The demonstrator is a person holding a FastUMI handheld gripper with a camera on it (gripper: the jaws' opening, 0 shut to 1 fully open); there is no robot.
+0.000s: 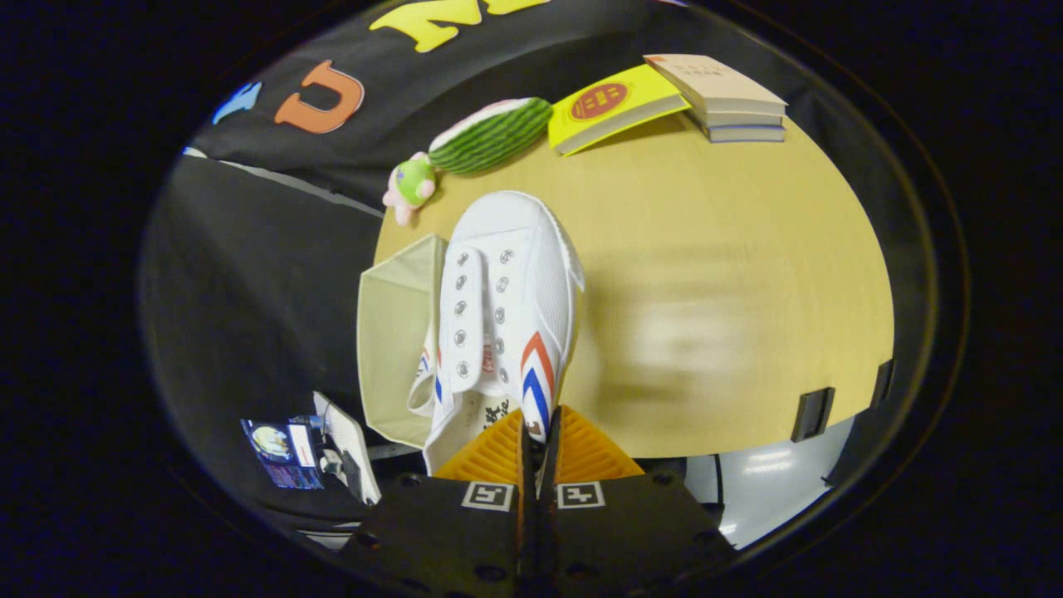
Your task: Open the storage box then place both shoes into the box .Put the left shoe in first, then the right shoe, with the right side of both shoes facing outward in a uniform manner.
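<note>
The gripper has its 2 fingers drawn close together, pinching the side wall of a white canvas sneaker near its heel opening; both fingers press on that wall, so the shoe is held; the sneaker points away from the fingers, toe ahead, with its tongue, 2 rows of metal eyelets without laces, and red and blue chevron stripes on the side nearest the fingers all visible; just beside it, partly behind it, sits the open beige storage box, at the edge of the light wooden table; a second white shoe with matching stripes shows low inside the box, against the held sneaker; beyond the toe lie a small green and pink plush toy and a watermelon-slice plush, touching or nearly so; further along rest a yellow book and a stack of 2 pale books, the stack overlapping the yellow one's corner.
</note>
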